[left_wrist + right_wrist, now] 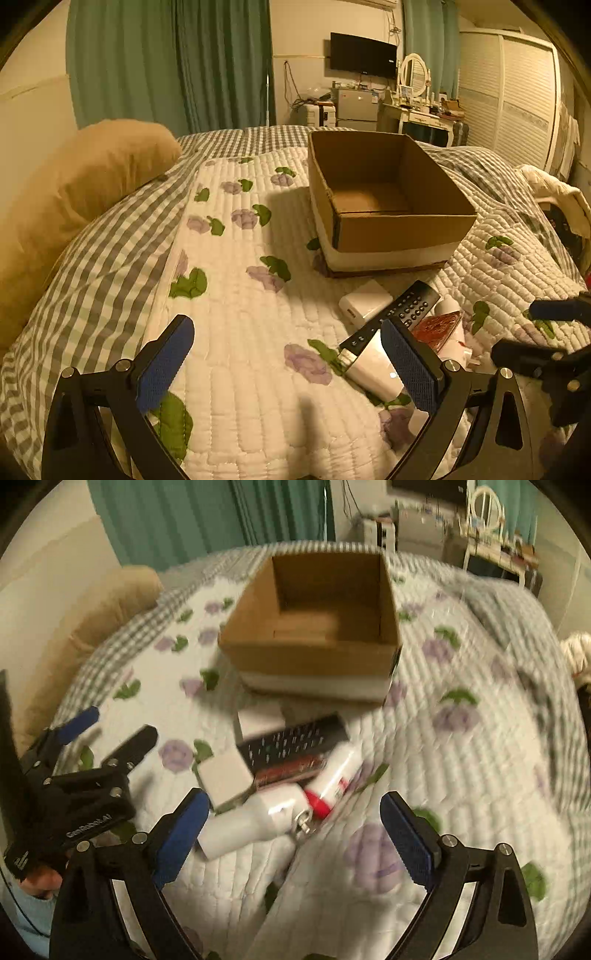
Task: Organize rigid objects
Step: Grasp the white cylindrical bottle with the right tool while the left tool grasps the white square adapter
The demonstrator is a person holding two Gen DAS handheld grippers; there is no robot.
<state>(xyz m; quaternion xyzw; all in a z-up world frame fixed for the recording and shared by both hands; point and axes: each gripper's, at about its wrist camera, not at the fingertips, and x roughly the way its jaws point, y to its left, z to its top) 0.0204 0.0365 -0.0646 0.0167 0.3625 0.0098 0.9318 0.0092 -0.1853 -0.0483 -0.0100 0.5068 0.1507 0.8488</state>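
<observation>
Left wrist view: the left gripper (286, 363) hangs over the quilt (236, 325) with its blue pads spread wide and nothing between them. Ahead on the bed sits an open cardboard box (384, 199), which looks bare inside. Just short of it lies the heap to be sorted: a white charger block (364, 301), a black remote control (395, 314) lying across the heap, a white bottle (375, 367) close by the right-hand pad, and a reddish packet (437, 328). The right gripper (517, 332) reaches in from the right edge.

Right wrist view, somewhat blurred: the right gripper (295, 836) is likewise wide open and empty, its pads either side of the white bottle (251, 827) but above it, not touching. A red-and-white tube (334, 779) leans against the bottle, and a white cube (225, 777) sits beside it, with the remote control (295, 744) behind. The cardboard box (314, 627) stands beyond.

The step appears to be a first pick. It would go best to lower squarely over the bottle's body, clear of the tube, and close across its narrow width. The soft quilt will give, so press lightly.

The room is a bedroom: green curtains (170, 62), a wall television (364, 55), a dressing table (421, 110), a tan pillow (85, 177)
</observation>
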